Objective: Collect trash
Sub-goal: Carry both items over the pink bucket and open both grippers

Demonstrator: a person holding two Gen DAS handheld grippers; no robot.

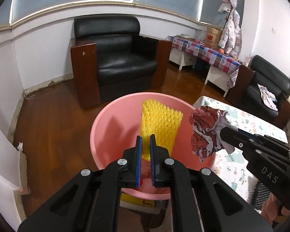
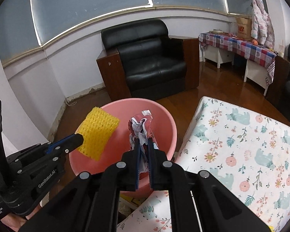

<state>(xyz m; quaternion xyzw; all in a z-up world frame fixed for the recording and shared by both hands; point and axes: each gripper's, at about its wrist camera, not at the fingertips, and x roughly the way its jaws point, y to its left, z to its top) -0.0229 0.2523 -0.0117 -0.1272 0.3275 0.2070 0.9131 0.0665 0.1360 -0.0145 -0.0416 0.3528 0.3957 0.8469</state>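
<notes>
My left gripper (image 1: 145, 138) is shut on a yellow foam fruit net (image 1: 160, 124) and holds it above the pink basin (image 1: 114, 123). The net (image 2: 97, 133) and the left gripper (image 2: 80, 138) also show in the right wrist view. My right gripper (image 2: 144, 142) is shut on a crumpled red and white paper wrapper (image 2: 142, 126), held over the basin's (image 2: 164, 119) right part. In the left wrist view the wrapper (image 1: 207, 130) hangs at the basin's right rim, held by the right gripper (image 1: 223, 134).
A table with a floral bear cloth (image 2: 241, 145) stands right of the basin. A black armchair (image 1: 118, 58) stands behind it on the wooden floor. A checked-cloth side table (image 1: 206, 53) and a second black chair (image 1: 266, 90) stand at the right.
</notes>
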